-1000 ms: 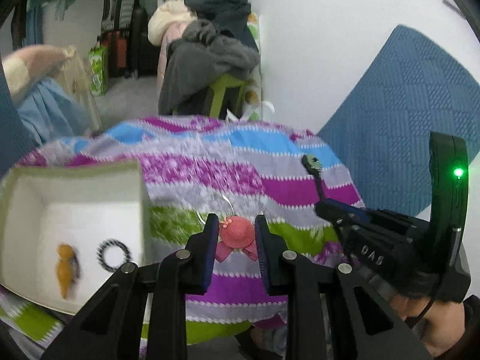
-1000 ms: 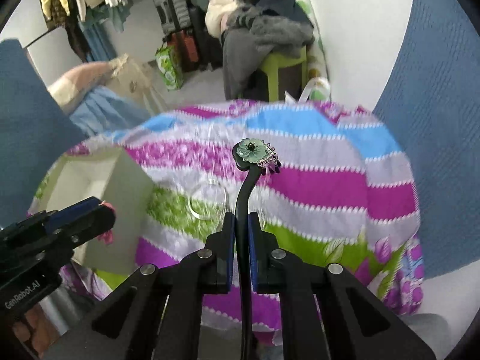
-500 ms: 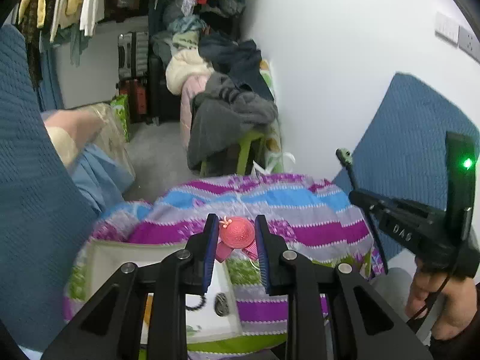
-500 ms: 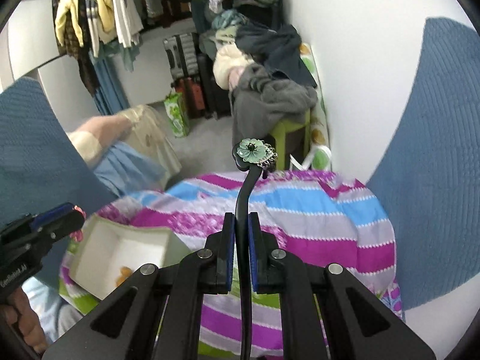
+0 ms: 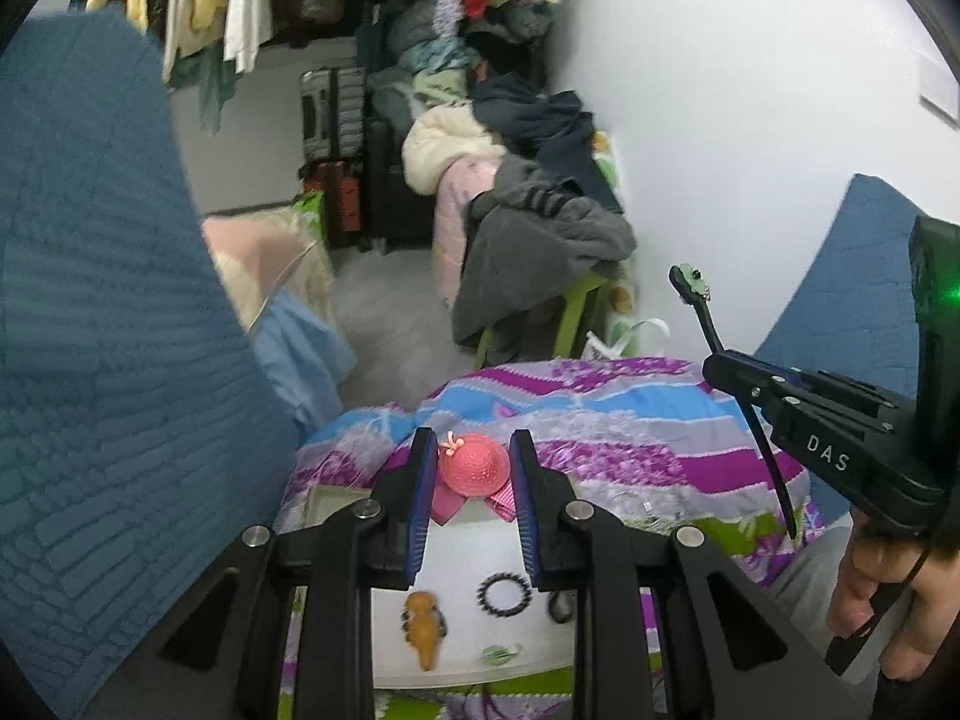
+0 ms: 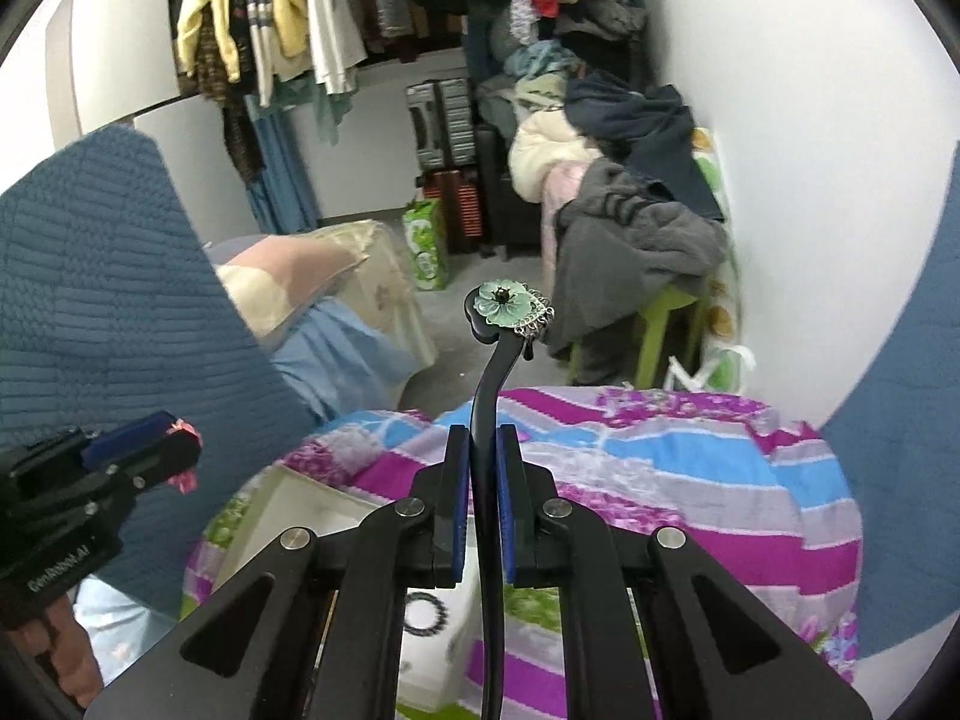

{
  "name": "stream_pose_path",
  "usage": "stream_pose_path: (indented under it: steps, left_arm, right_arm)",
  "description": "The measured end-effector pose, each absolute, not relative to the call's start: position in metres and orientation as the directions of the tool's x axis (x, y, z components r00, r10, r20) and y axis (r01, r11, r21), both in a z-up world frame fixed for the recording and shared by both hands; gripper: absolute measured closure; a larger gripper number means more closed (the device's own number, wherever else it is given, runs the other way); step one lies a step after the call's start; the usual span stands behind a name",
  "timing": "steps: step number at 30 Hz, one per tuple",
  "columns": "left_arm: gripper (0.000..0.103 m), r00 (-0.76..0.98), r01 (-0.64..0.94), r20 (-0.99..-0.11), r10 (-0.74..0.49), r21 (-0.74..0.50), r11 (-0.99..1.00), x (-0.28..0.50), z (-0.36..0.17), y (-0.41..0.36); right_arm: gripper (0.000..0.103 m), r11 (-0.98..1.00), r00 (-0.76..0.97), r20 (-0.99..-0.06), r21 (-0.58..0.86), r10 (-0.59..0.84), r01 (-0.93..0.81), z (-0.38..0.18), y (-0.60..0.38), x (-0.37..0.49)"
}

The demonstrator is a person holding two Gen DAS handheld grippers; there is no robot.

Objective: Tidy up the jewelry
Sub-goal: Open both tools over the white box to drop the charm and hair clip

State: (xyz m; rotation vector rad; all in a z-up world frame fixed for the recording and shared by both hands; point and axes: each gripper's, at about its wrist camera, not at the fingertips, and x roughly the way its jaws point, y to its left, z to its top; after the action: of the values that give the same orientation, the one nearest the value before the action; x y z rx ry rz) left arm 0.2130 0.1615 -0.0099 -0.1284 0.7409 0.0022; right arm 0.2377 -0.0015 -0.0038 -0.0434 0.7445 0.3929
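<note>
My left gripper (image 5: 471, 468) is shut on a pink hat-shaped hair clip (image 5: 473, 463) with a pink bow, held up above the white box (image 5: 474, 531). In the box lie an orange ornament (image 5: 425, 630), a black beaded ring (image 5: 504, 592) and a small green piece (image 5: 499, 653). My right gripper (image 6: 481, 480) is shut on a black hair stick (image 6: 489, 396) topped by a green flower (image 6: 503, 302) with small chains. The same hair stick (image 5: 708, 324) shows at the right of the left wrist view. Both grippers hang high over the striped cloth (image 6: 660, 480).
A table covered by the striped purple, blue and green cloth (image 5: 600, 420) carries the white box (image 6: 288, 516). Blue quilted cushions (image 5: 108, 360) stand at left and right. Beyond are a green stool piled with clothes (image 6: 636, 240), suitcases (image 6: 444, 120) and hanging garments.
Both grippers have risen and drawn back from the table with their pieces still held. The box now shows lower and nearer in both views, and more of the room appears.
</note>
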Motion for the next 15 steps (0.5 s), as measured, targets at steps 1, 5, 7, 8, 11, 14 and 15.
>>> stream_pose_path:
  steps: [1,5,7,8,11,14,15]
  left_arm:
    - [0.079,0.731,-0.058,-0.681,-0.042,-0.124,0.991,0.213,-0.017,0.169]
    - [0.079,0.702,-0.093,-0.711,-0.04,-0.147,0.985,0.213,-0.05,0.188]
    - [0.079,0.688,-0.111,-0.724,-0.041,-0.16,0.981,0.21,-0.067,0.197]
    - [0.079,0.683,-0.116,-0.729,-0.043,-0.166,0.979,0.209,-0.073,0.2]
    - [0.079,0.656,-0.134,-0.753,-0.05,-0.181,0.974,0.207,-0.101,0.209]
    - [0.079,0.634,-0.149,-0.771,-0.052,-0.188,0.971,0.207,-0.123,0.216]
    - [0.079,0.627,-0.153,-0.777,-0.057,-0.195,0.969,0.206,-0.13,0.219]
  right_arm:
    - [0.096,0.924,0.66,-0.671,0.101,0.337,-0.368,-0.008,0.004,0.238]
    - [0.096,0.906,0.616,-0.699,0.111,0.363,-0.408,-0.034,0.032,0.238]
    - [0.096,0.899,0.596,-0.714,0.108,0.367,-0.424,-0.05,0.046,0.237]
    - [0.096,0.895,0.584,-0.719,0.118,0.376,-0.431,-0.056,0.05,0.237]
    - [0.096,0.888,0.555,-0.744,0.112,0.373,-0.445,-0.08,0.066,0.236]
    - [0.096,0.884,0.521,-0.767,0.125,0.374,-0.45,-0.104,0.076,0.238]
    - [0.096,0.883,0.518,-0.769,0.126,0.374,-0.452,-0.109,0.078,0.236]
